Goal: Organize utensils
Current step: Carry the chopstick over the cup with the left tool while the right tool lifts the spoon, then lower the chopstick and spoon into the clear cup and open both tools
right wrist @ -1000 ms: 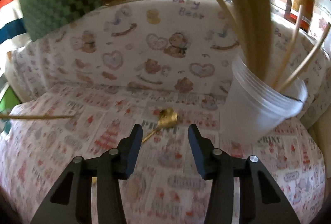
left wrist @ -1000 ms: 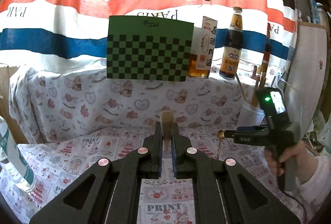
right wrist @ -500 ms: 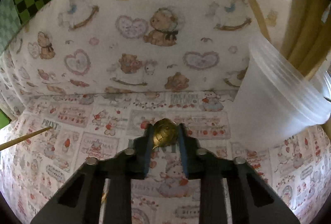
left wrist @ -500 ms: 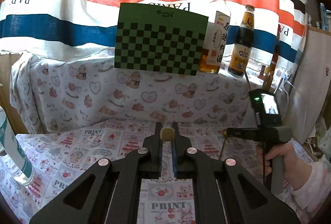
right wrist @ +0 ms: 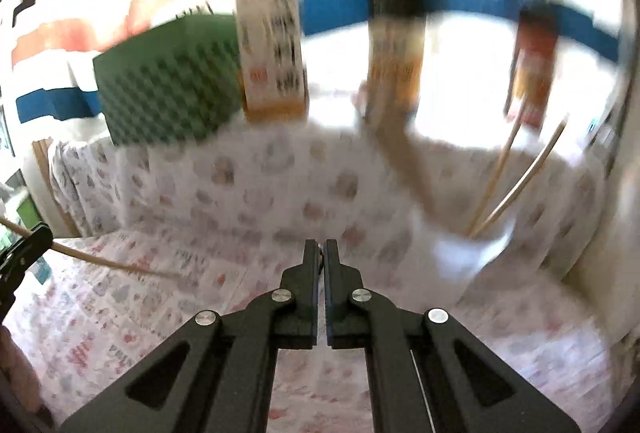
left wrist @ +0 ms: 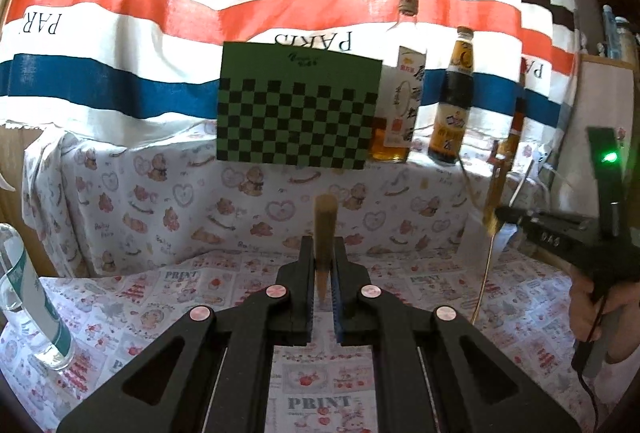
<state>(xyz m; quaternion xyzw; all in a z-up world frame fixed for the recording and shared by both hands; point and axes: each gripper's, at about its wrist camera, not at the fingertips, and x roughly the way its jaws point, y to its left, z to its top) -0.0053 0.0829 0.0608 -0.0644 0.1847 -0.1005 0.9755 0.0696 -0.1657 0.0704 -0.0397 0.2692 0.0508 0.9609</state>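
My left gripper (left wrist: 323,261) is shut on a wooden utensil handle (left wrist: 325,229) that stands up between its fingers. My right gripper (right wrist: 321,253) is shut on a gold spoon (right wrist: 319,257), only a sliver of which shows between the fingers. In the left wrist view the right gripper (left wrist: 500,219) holds the gold spoon (left wrist: 485,265) by its bowl, handle hanging down, lifted above the table. The white utensil cup (right wrist: 460,265) with several sticks stands to the right, blurred. The left gripper's wooden utensil (right wrist: 108,261) crosses in from the left.
A green checkerboard (left wrist: 298,109) and sauce bottles (left wrist: 400,81) (left wrist: 452,101) stand on the raised shelf behind. A clear glass bottle (left wrist: 28,297) stands at the left edge. The printed tablecloth (left wrist: 160,297) covers the table.
My right gripper closed on the gold spoon and lifted it off the table; its view is now motion-blurred. My left gripper kept hold of the wooden utensil and shifted slightly.
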